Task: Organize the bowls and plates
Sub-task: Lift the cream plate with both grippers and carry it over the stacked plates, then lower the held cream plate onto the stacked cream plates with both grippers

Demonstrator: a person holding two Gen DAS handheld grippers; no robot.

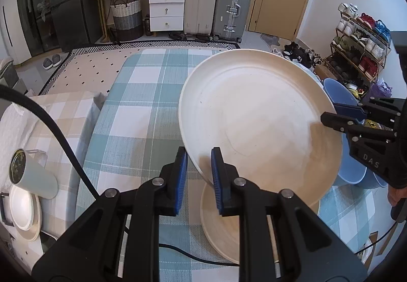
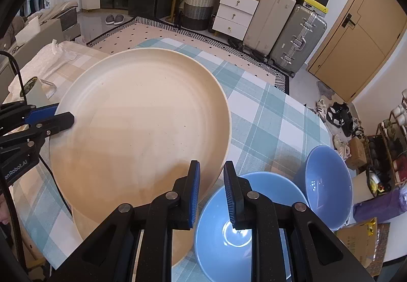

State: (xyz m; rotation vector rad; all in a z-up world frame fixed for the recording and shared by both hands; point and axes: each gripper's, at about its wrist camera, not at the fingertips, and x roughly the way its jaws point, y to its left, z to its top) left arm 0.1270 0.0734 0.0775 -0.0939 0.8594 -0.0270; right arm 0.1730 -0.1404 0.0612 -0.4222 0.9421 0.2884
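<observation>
Checked table point(image 1: 142, 114) bears a second cream plate point(image 1: 218, 236). Above it hangs the large cream plate point(image 1: 257, 127), tilted. Left gripper point(image 1: 199, 175) clamps its rim at 7 o'clock; right gripper point(image 2: 211, 188) clamps the opposite rim. Two blue bowls point(image 2: 328, 180) stand at 4 o'clock.

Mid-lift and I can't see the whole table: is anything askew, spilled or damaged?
No spills or damage show. The lifted plate rides tilted between the left tool and right tool, above a second plate. Oddest: a mug lies on its side by stacked dishes on the left.
</observation>
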